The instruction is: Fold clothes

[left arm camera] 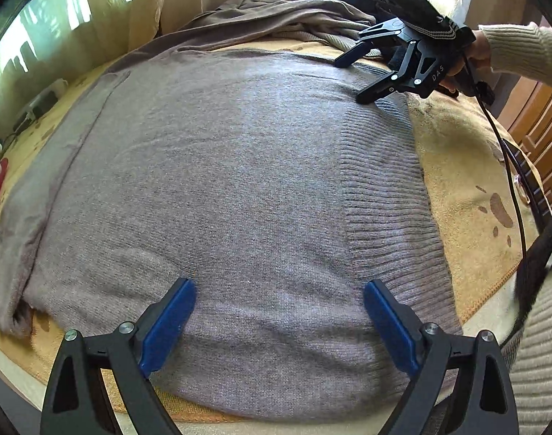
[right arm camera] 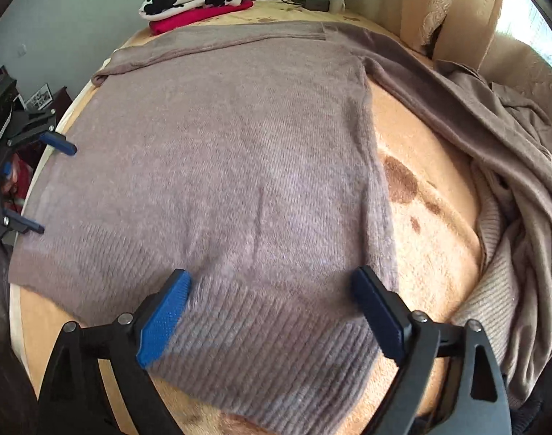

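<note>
A grey-mauve knit sweater (left arm camera: 221, 163) (right arm camera: 221, 145) lies flat on a tan blanket (left arm camera: 457, 166) (right arm camera: 421, 253). Its ribbed hem (left arm camera: 384, 199) (right arm camera: 276, 344) is toward the right gripper. One sleeve (right arm camera: 221, 40) is laid across the far end. My left gripper (left arm camera: 279, 286) (right arm camera: 54, 189) stands open over the sweater's near side edge, nothing between its blue pads. My right gripper (right arm camera: 270, 273) (left arm camera: 354, 79) is also open, its fingers straddling the hem near the far side corner. Whether either touches the knit I cannot tell.
A heap of brown and beige clothes (left arm camera: 276, 14) (right arm camera: 511, 145) lies beyond the sweater. A folded red item with a black-and-white one (right arm camera: 200, 0) and a small device with cables (right arm camera: 319, 1) sit at the far end. A wooden cabinet (left arm camera: 540, 137) stands beside the bed.
</note>
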`<state>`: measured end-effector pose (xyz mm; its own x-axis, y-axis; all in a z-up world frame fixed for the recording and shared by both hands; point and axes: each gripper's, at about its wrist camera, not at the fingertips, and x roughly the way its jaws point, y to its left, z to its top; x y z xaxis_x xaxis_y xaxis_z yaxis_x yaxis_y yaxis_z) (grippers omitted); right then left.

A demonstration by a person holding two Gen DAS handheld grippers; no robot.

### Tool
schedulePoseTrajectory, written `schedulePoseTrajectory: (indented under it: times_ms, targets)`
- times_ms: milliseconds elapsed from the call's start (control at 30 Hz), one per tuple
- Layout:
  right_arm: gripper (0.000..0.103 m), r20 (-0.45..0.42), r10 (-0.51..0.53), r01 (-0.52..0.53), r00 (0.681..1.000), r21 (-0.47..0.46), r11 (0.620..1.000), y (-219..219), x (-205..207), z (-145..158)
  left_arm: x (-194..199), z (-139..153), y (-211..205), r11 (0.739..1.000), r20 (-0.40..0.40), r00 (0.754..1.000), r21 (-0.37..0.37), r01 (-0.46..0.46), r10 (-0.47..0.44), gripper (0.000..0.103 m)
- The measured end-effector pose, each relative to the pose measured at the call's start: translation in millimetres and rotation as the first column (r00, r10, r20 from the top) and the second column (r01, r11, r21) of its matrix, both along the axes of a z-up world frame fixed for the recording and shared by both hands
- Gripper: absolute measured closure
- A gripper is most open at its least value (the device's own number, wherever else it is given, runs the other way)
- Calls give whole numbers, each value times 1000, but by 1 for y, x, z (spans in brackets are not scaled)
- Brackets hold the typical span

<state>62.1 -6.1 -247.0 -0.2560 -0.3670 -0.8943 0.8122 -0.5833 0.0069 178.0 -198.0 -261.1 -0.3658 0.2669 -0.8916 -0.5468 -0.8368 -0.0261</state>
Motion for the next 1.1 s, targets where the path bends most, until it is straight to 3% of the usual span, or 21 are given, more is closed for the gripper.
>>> schedulePoseTrajectory:
  times_ms: [233,333,433,533,667,767,867,967,1100]
  targets:
    - [8,4,51,-51,999,13,999,8,0,0,4,1,-2,1000,2,1000,6,-11,11,5]
    - [6,-4,59,-59,998,-2,998,10,1,0,-8,5,-3,999,67,997,18,-46,45,5]
    - [3,10,68,-68,998,4,998,9,1,0,-22,20,-13,985,105,987,110,-134,123,5]
    - [2,27,19,-22,999,91,996,-10,-6,8,-40,36,-25,965,74,976,152,-212,203,5]
    - [0,-93,17,-14,996,31,999,-39,-16,46,-74,40,-48,952,4,957,97,-290,291,5]
    - [0,-120,31,-34,992,-26,999,-67,-48,60,-99,31,-71,934,-22,934,38,-355,356,5]
    - [0,-71,39,-45,997,-76,996,-99,-81,52,-118,15,-89,918,-7,918,-1,-397,397,5]
    - [0,-35,35,-37,999,-46,998,-119,-101,29,-124,0,-94,921,2,921,-33,-388,389,5]
    - [1,-7,34,-33,999,23,999,-119,-110,-1,-118,-5,-99,931,-22,931,5,-365,365,5]
